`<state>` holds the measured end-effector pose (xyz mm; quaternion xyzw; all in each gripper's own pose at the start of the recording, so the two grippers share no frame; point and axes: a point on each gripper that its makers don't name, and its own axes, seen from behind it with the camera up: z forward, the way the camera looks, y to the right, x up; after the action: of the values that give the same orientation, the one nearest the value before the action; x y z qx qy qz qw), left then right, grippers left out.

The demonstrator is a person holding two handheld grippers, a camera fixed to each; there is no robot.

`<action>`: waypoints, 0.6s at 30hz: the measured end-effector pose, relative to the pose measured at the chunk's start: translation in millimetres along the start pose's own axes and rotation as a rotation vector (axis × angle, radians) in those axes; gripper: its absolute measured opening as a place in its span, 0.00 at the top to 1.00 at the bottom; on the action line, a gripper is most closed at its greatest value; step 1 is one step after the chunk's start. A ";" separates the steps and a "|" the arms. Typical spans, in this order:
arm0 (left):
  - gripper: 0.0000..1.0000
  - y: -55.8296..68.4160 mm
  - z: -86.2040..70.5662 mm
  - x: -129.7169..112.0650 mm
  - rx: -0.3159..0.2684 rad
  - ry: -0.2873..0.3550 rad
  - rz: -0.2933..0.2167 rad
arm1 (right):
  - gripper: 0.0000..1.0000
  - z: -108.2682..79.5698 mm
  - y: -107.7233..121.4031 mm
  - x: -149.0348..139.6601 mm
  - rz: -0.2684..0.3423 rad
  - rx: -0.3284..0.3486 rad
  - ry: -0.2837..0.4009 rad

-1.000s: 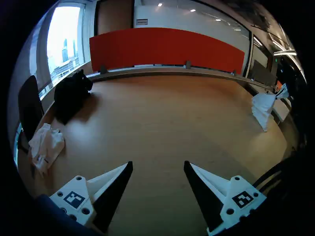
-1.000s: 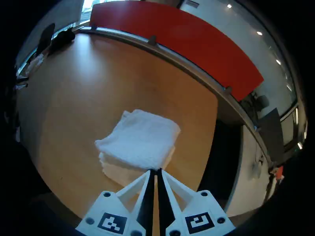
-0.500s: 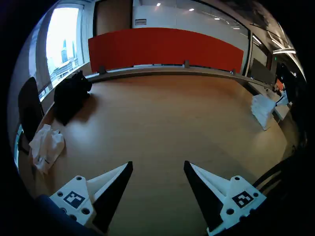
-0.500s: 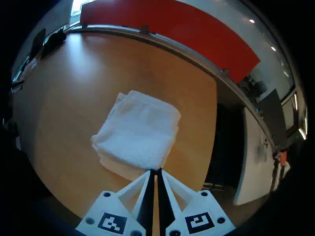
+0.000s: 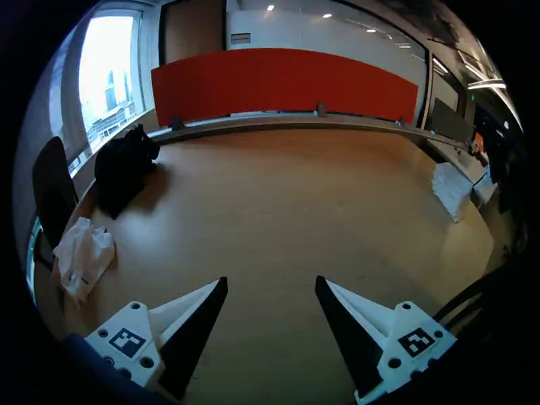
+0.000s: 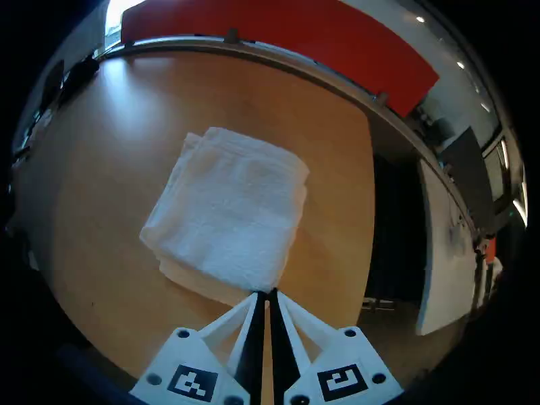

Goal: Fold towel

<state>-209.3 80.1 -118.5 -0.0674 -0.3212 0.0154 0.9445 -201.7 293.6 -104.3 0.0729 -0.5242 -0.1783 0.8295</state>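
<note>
A white towel (image 6: 229,209), folded into a thick rectangle, lies on the wooden table (image 6: 101,169) in the right gripper view. Its near corner runs right up to the tips of my right gripper (image 6: 264,293), whose fingers are pressed together on that corner. In the left gripper view the same towel (image 5: 451,191) sits small at the far right of the table (image 5: 283,202). My left gripper (image 5: 270,283) hovers over bare wood near the front, open wide with nothing between its fingers.
A black bag (image 5: 121,170) and a crumpled white cloth (image 5: 82,256) lie at the table's left, beside a dark chair (image 5: 50,192). A red partition (image 5: 283,81) lines the far edge. The table's right edge (image 6: 370,202) drops off just beyond the towel.
The right gripper has moved closer over the towel, which now looks larger and flatter on the table. In the left gripper view the towel has sunk lower. The left gripper stays open.
</note>
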 end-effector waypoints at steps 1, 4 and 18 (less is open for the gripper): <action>0.04 -0.1 0.1 0.2 0.001 0.000 0.000 | 0.95 1.2 -0.3 -1.7 0.002 0.001 -0.003; 0.04 -0.2 0.0 0.8 0.001 -0.001 0.002 | 0.95 4.6 -1.3 -6.4 0.009 0.004 -0.012; 0.04 -1.8 -1.6 0.4 0.010 -0.007 0.009 | 0.95 19.0 -4.2 -20.7 0.043 0.013 -0.050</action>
<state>-208.0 78.1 -119.3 -0.0641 -0.3240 0.0217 0.9436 -227.7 298.6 -114.6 0.0625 -0.5473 -0.1587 0.8194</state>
